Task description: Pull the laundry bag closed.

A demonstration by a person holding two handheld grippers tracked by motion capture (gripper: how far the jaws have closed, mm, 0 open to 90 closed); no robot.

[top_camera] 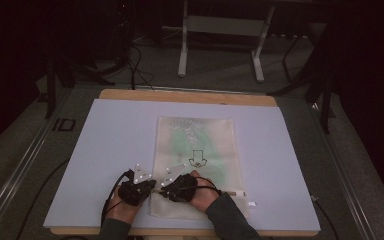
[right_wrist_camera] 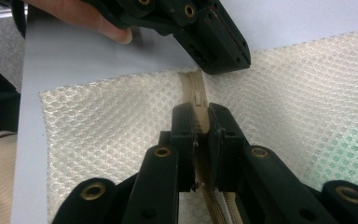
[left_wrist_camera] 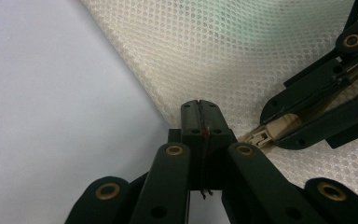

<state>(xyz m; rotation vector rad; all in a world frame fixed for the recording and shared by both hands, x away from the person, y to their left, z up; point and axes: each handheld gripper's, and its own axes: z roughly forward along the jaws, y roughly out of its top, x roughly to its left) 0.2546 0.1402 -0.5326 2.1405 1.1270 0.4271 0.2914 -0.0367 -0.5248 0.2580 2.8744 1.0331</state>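
I have both tools low over the near edge of the cream-white mesh zipper bag (top_camera: 196, 150), which lies flat on the pale lavender tabletop (top_camera: 105, 150) with something green showing through its netting ahead of my tools. My left tool (left_wrist_camera: 199, 109) has its black jaws pressed together on the corner edge of the mesh, a thin sliver of material caught in the seam between them; bare tabletop lies to its left and netting ahead and to its right. My right tool (right_wrist_camera: 200, 116) is pinching the beige zipper pull (right_wrist_camera: 198, 100), which sits between its jaws with the zipper tape running back under it. In the right gripper view the left tool stands just ahead of the pull, touching the bag where the zipper ends.
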